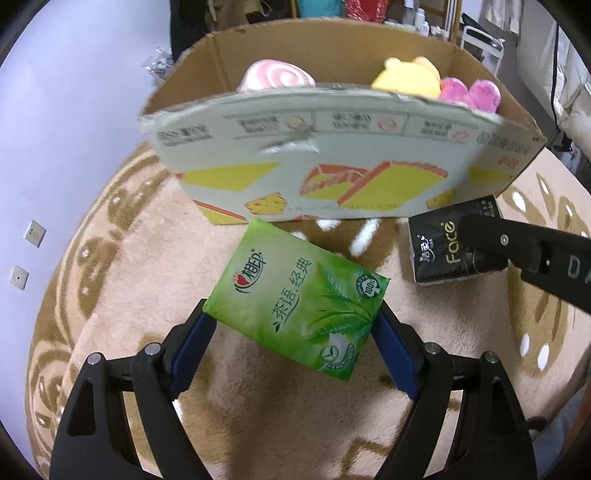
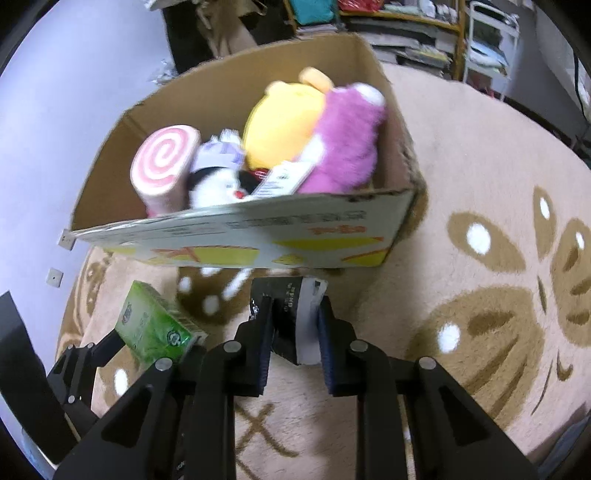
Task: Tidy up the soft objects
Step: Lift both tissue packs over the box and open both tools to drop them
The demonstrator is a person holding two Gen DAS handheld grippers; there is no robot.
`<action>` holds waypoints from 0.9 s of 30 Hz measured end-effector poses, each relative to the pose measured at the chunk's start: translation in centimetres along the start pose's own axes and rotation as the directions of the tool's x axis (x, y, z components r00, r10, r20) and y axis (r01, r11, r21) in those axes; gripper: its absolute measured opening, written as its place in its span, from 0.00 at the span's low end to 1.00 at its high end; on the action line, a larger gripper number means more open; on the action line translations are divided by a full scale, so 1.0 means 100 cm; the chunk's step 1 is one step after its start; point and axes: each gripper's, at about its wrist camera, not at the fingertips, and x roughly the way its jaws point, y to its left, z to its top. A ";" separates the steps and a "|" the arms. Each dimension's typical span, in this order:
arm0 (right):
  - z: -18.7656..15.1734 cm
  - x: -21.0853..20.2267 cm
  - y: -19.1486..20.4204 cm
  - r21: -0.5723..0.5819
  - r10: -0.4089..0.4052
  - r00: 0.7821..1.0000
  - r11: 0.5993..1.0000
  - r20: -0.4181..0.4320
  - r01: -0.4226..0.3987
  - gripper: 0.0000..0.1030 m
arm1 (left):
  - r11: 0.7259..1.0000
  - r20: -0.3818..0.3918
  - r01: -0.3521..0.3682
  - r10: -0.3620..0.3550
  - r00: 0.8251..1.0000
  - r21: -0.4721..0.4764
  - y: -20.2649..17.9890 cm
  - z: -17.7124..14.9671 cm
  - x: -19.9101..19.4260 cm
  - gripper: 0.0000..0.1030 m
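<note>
Pinching a green tissue pack [image 1: 295, 299] between its two blue pads, the left gripper [image 1: 295, 332] holds the pack by its sides, tilted, above the rug [image 1: 122, 280]. The jaws stand wide because the pack is wide.

Squeezed in the right gripper [image 2: 293, 332] is a black tissue pack [image 2: 286, 317] with a white end. Its jaws are close together and press on both sides of the pack. From the left camera the black pack [image 1: 447, 247] shows gold letters, and a black finger of the right gripper crosses in front of it. From the right camera the green pack [image 2: 155, 326] sits low on the left, in the other gripper.

Just past both packs is a cardboard box [image 1: 332, 162] on the fluffy tan rug with brown shapes and white dots. The front of the box has yellow cake pictures.

Inside the box are soft toys. A pink swirl roll [image 2: 164, 164] is on the left. Next to it is a black and white plush [image 2: 214, 184]. A yellow plush [image 2: 284, 122] and a purple-pink plush [image 2: 347, 136] fill the right side.

Behind the box are shelves [image 2: 406, 33] full of stuff and a pale wall [image 1: 74, 103].
</note>
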 end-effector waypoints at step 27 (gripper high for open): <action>-0.002 -0.148 0.049 -0.147 0.079 0.897 0.989 0.435 -0.016 0.23 | 0.994 0.375 -0.058 0.091 0.922 -0.098 0.031 0.019 -0.155 0.80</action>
